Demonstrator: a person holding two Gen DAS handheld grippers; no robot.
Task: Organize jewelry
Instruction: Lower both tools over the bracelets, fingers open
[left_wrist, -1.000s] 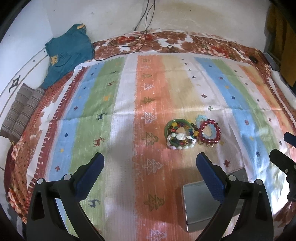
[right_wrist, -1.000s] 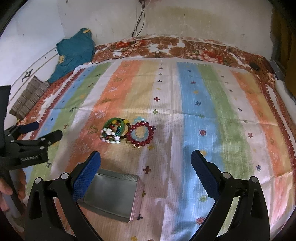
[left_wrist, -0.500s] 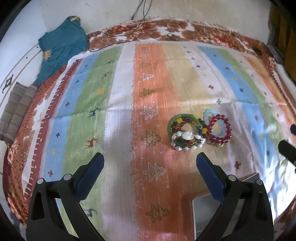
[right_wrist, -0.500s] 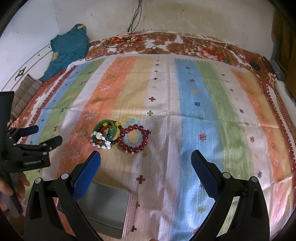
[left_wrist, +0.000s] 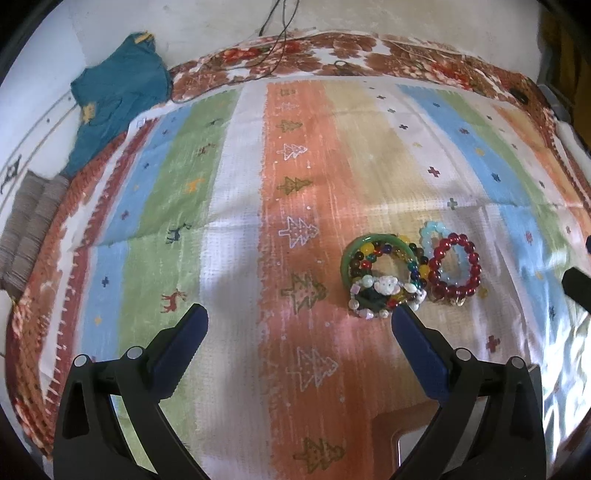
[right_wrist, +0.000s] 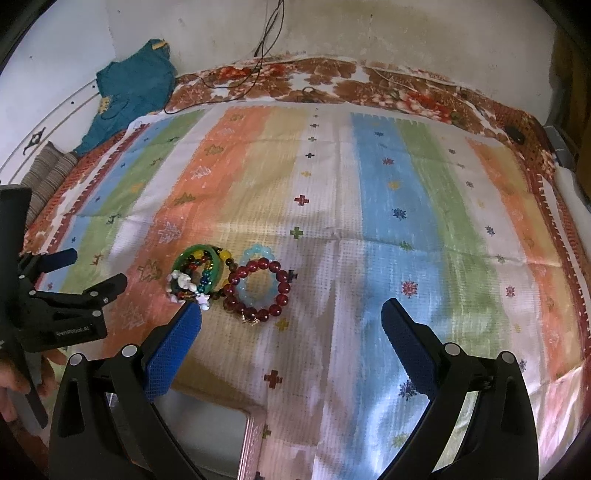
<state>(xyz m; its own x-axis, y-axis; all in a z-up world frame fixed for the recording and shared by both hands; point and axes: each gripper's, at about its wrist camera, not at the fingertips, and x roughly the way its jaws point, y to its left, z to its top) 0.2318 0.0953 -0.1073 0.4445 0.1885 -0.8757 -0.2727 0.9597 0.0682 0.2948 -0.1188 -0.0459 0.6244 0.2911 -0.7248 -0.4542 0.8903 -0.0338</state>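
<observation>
1. Both grippers have advanced; bracelet pile (right_wrist: 229, 284) now nearer, tin (right_wrist: 207, 435) slid under the view.
2. Left gripper (left_wrist: 295, 343) and right gripper (right_wrist: 291, 332) gape, empty.
3. Red bead bracelet (right_wrist: 258, 288) sits at pile's right edge; pinch it alone, probably untangled.

- The left claw (left_wrist: 297, 325) has black angular arms with silver round screws and dark blue textured pads.
- The right claw (right_wrist: 291, 321) is built the same: black frame, silver screws, blue ribbed pads.
- White lettering marks the left claw's black body.
</observation>
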